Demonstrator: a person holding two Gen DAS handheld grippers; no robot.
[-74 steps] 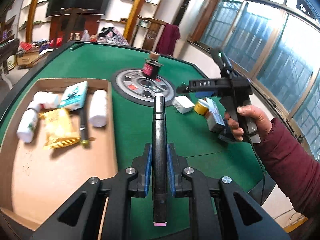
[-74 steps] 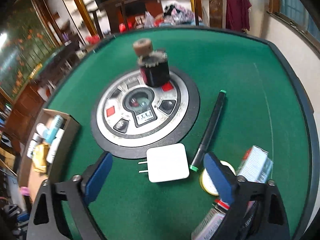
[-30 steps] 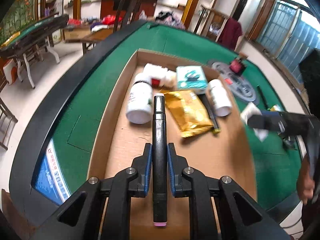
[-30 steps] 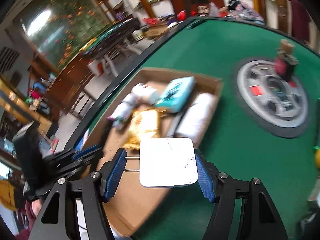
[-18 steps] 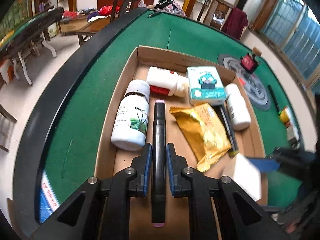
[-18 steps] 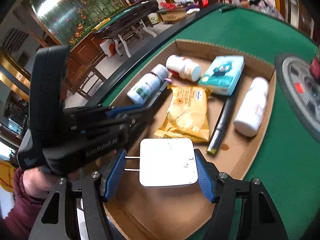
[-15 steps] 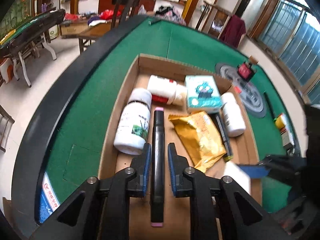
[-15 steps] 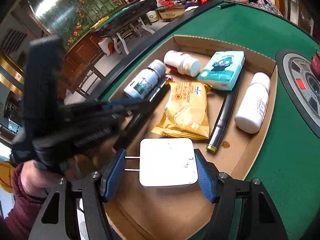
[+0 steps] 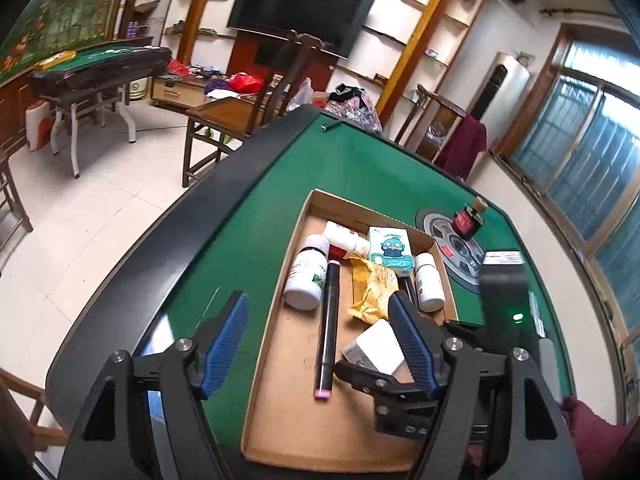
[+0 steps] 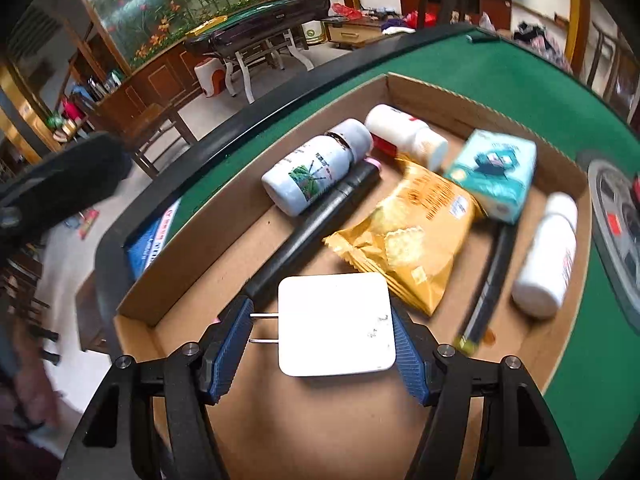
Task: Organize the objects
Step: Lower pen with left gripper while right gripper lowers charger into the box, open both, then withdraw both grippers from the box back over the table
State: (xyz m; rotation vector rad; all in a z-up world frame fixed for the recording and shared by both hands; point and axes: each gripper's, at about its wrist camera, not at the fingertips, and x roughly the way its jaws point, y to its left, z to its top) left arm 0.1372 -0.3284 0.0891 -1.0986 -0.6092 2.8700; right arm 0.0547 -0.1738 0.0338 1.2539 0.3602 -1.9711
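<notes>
My left hand-held gripper (image 9: 320, 342) is spread wide with nothing between its blue pads (image 9: 224, 344), hanging above the cardboard box (image 9: 288, 432) that sits on the green bench (image 9: 360, 168). Below it the black marker (image 9: 329, 320) lies flat on the box floor, its pink end toward me and its far end just beside the white bottle with the green label (image 9: 306, 276).

My right hand-held gripper (image 10: 320, 344) is clenched on the white charger (image 10: 336, 324), holding it flat above the near part of the box (image 10: 256, 432), prongs pointing left. Further in lie the marker (image 10: 316, 224), the labelled bottle (image 10: 316, 172), a yellow snack bag (image 10: 416, 232), a teal tissue pack (image 10: 496, 168), a second white bottle (image 10: 404, 130), a third white bottle (image 10: 548, 256) by the right wall, and a dark pen (image 10: 488, 284) between the bag and that bottle.
</notes>
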